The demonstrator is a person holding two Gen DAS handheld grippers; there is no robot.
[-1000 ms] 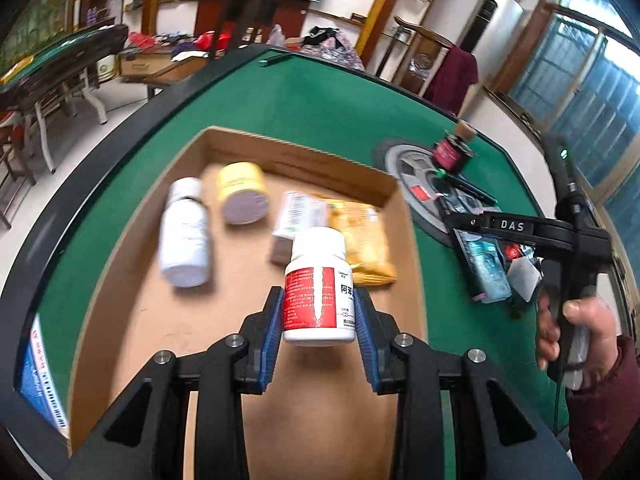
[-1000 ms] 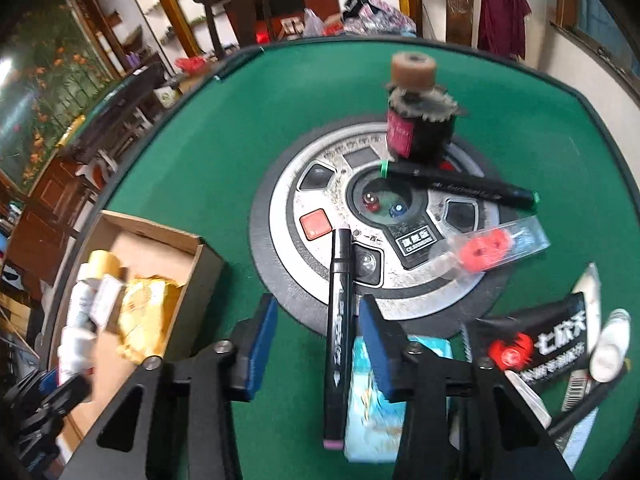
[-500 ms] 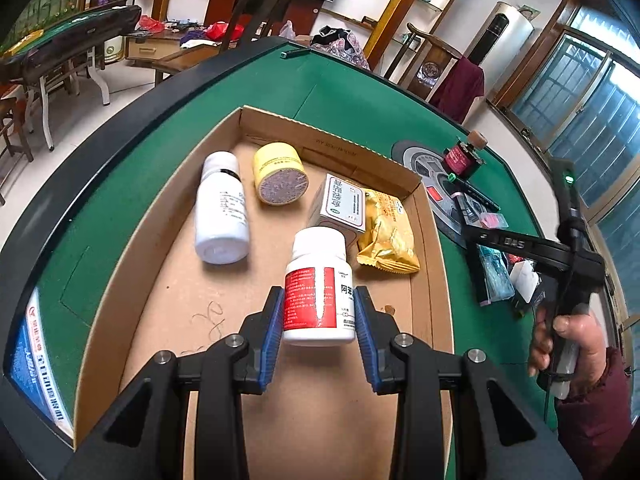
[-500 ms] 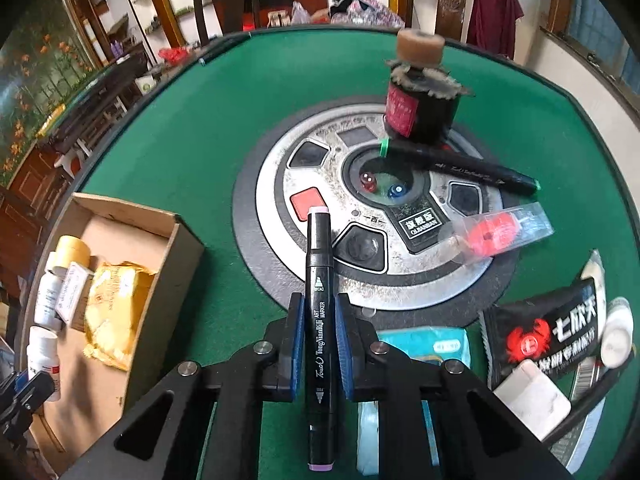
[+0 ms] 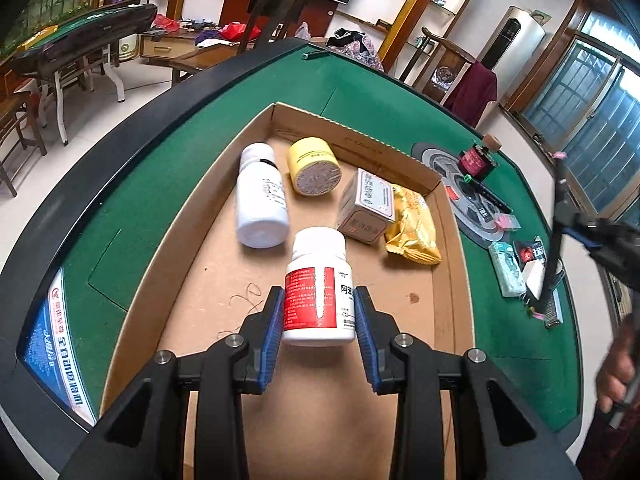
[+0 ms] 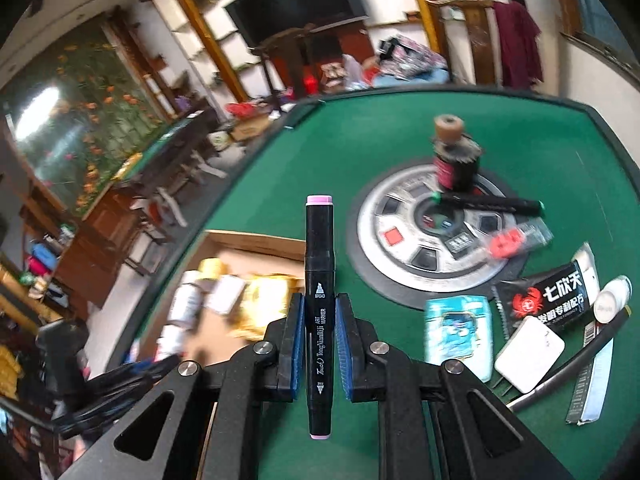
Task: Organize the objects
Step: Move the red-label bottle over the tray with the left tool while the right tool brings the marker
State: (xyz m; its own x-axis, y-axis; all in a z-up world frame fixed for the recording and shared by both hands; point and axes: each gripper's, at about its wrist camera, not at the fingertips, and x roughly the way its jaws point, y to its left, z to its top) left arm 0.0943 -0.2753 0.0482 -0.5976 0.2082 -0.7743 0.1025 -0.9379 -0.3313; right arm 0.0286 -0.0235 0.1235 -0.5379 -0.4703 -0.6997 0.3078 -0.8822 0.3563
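Observation:
My left gripper [image 5: 319, 316] is shut on a white pill bottle with a red label [image 5: 319, 288], held above the floor of the open cardboard box [image 5: 192, 216]. In the box lie a white bottle [image 5: 260, 198], a yellow jar [image 5: 314, 166], a small carton [image 5: 368, 206] and a gold snack packet [image 5: 412, 226]. My right gripper [image 6: 319, 322] is shut on a black art marker with pink ends [image 6: 319, 280], lifted above the green table near the box [image 6: 256, 248]. The marker also shows in the left wrist view [image 5: 554, 236].
On the round grey centre panel [image 6: 400, 248] stand a dark ink bottle [image 6: 454, 156], a black marker [image 6: 488, 202] and a clear tube [image 6: 516, 240]. A teal tissue pack [image 6: 458, 334], black sachet [image 6: 548, 296], white card [image 6: 528, 354] and pen [image 6: 568, 364] lie at the right.
My right gripper closed on the marker and lifted it off the table, tilting up and toward the box. My left gripper kept hold of the pill bottle over the box.

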